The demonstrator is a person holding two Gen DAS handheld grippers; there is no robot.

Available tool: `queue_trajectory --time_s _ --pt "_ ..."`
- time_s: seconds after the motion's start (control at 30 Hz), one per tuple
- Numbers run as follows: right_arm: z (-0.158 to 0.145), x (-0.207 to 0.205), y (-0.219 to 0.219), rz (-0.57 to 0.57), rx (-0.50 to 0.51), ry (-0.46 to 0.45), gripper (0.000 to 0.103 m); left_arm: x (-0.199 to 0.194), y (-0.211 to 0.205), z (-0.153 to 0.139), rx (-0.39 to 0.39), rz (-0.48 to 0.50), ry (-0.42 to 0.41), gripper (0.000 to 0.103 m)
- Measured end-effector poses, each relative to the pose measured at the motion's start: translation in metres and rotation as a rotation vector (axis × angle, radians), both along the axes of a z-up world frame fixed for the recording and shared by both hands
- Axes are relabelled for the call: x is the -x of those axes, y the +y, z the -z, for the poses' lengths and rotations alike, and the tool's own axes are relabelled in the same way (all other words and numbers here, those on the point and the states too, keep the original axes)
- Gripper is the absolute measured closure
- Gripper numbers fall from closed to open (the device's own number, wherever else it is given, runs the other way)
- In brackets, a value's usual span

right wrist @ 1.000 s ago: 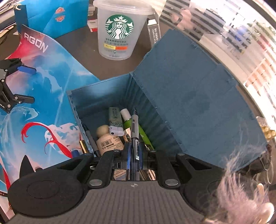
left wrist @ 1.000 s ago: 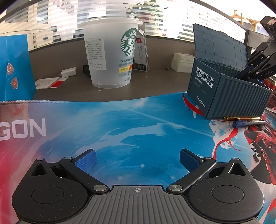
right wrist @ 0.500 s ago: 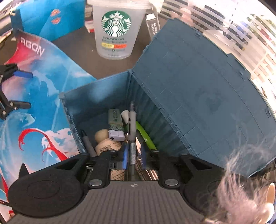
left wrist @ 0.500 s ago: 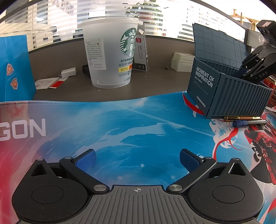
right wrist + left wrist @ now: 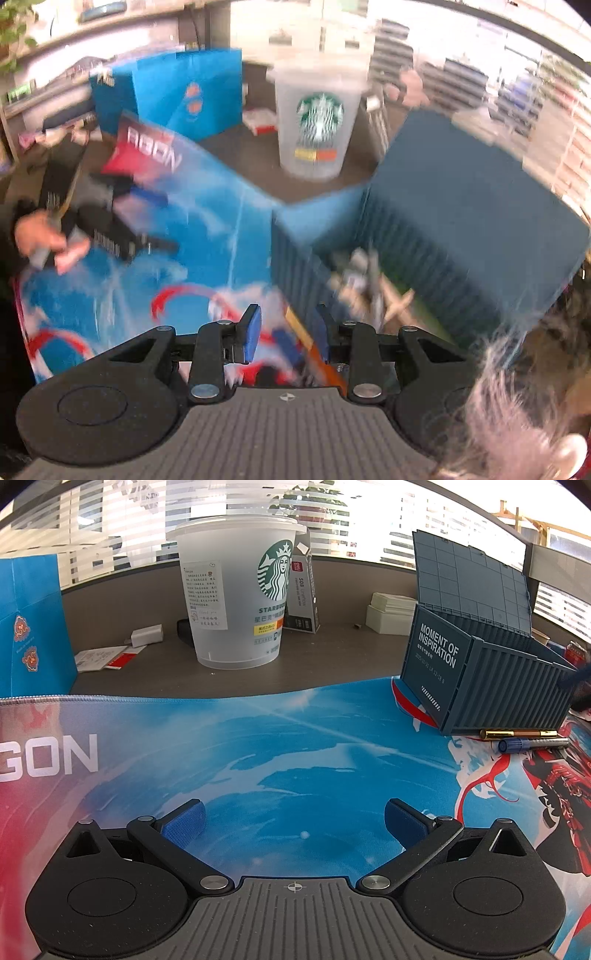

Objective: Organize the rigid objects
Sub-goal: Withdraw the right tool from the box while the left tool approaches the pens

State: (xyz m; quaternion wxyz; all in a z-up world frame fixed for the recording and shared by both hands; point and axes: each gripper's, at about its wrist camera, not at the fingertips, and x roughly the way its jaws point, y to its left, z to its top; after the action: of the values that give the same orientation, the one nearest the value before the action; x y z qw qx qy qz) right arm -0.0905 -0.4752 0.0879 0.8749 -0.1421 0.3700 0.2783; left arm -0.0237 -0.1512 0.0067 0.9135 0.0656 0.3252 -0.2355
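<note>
The printed desk mat (image 5: 258, 746) and the blue container box (image 5: 480, 686) on its far right corner lie as they did a second ago. The right gripper (image 5: 286, 338), then clamped on a pen over the open box, has swung left past its front wall; its jaws have just been opening and stand slightly apart, seemingly empty in the blur. A gold pen (image 5: 517, 733) and a blue-capped marker (image 5: 532, 744) lie beside the box. The left gripper (image 5: 293, 821) hovers wide open over the mat

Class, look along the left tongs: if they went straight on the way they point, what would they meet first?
The left tongs point down at the printed desk mat, so bare mat comes first. The Starbucks cup stands farther on, probably above that line.
</note>
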Motion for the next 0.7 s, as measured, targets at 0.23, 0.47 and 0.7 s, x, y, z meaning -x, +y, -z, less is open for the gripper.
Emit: queue_trajectory --time_s 0.23,0.47,0.7 --pt "0.045 0.031 -0.042 0.15 -0.185 0.029 0.071 0.001 0.004 -0.002 0.058 0.051 0.008 0.0" --pt "0.073 0.062 -0.064 0.229 -0.32 0.02 0.065 0.028 -0.023 -0.017 0.091 0.28 -0.089 0.0" --pt "0.086 0.082 -0.079 0.274 -0.4 -0.039 0.032 0.057 -0.114 -0.037 0.003 0.673 -0.121 0.0"
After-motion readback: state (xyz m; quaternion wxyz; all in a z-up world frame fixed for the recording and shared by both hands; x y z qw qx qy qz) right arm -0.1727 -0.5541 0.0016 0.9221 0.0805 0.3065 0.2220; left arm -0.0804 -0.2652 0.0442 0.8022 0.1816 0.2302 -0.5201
